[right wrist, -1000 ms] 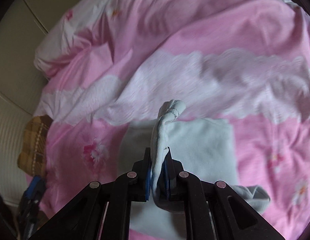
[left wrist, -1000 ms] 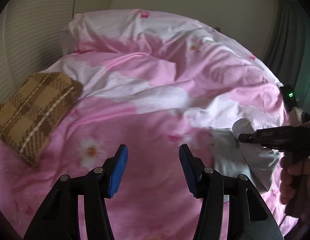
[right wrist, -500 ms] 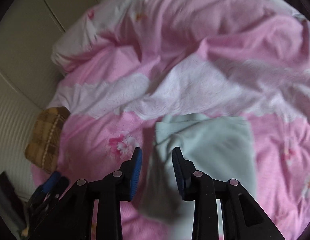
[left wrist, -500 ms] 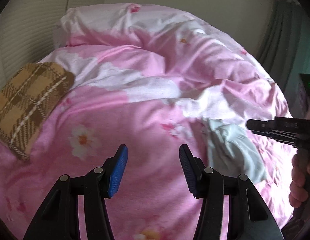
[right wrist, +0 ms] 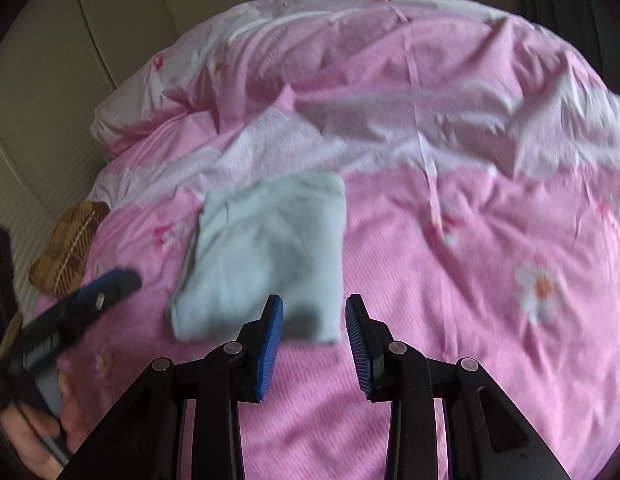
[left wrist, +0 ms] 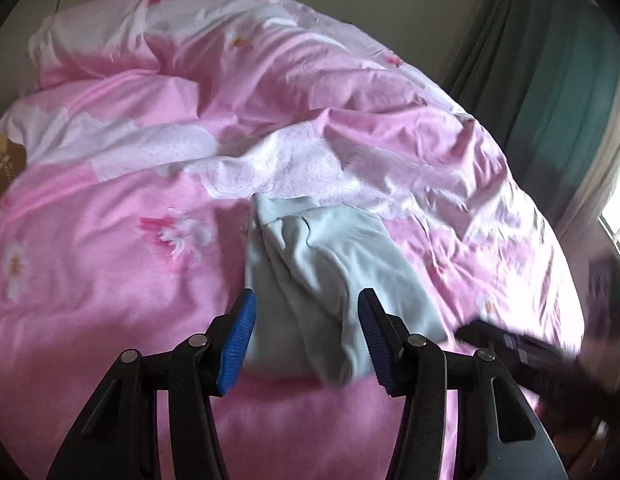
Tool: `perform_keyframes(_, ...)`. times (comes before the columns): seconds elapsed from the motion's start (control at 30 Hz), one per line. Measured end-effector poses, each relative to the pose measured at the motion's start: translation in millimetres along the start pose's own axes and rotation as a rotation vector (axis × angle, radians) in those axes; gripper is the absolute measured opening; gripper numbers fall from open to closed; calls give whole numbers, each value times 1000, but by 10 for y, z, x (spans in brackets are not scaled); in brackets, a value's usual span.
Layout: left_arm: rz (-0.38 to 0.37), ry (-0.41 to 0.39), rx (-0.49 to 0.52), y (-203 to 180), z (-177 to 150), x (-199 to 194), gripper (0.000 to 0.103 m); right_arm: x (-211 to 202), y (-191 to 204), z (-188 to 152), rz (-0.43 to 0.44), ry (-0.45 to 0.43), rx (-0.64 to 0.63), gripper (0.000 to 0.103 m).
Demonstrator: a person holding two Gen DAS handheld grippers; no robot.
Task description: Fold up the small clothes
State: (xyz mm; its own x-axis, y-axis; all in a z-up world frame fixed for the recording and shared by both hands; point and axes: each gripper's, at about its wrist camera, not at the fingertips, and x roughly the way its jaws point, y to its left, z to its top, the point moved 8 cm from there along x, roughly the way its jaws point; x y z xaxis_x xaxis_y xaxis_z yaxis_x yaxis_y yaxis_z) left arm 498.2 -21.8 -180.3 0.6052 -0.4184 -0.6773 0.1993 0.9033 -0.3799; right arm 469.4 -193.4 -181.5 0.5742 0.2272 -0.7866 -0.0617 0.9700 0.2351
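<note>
A small pale blue garment lies folded into a rough rectangle on the pink flowered bedspread. It also shows in the right wrist view. My left gripper is open and empty, just in front of the garment's near edge. My right gripper is open and empty, above the garment's near right corner. The left gripper appears blurred at the left of the right wrist view. The right gripper appears blurred at the lower right of the left wrist view.
A brown plaid cushion lies at the bed's left edge near the cream wall. A rumpled pink and white duvet covers the far bed. A green curtain hangs at the right.
My right gripper opened and dropped the garment, which now lies folded flat. The right gripper pulled back. My left gripper swung right toward the garment.
</note>
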Motion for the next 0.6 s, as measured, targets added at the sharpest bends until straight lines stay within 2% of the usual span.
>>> perform_keyframes(0.17,-15,20,-47,53,186,305,34,8,-131,-105,9,-44,39,34)
perform_keyframes(0.33,16,56,-38,56,247,584,34,59,-315,-34,-8,-115,101,34)
perform_keyframes(0.6,49,75,-68,206,318,822,26,216,-432,73,13,-126,139,34)
